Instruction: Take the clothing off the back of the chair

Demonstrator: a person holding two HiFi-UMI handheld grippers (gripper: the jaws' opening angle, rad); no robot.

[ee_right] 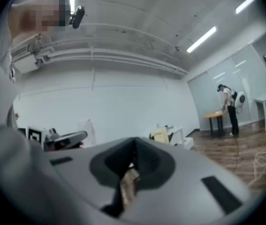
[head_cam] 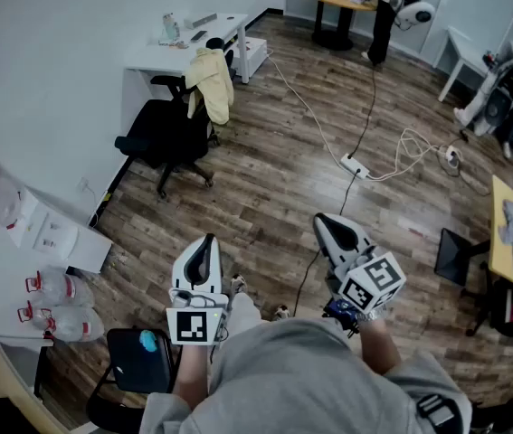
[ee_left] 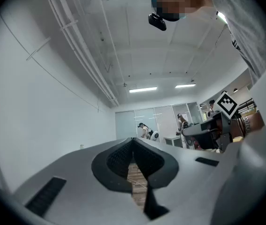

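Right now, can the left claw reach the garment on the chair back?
Probably not: the left claw sits near the body; the yellow garment hangs on the black office chair across a stretch of wood floor. Nothing stands between.

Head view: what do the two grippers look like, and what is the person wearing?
The left gripper and the right gripper both have light grey, rounded shells with black insides, tapering towards the tip. Each carries a white cube printed with black square markers. The person wears a grey top whose sleeves end short of the wrists.
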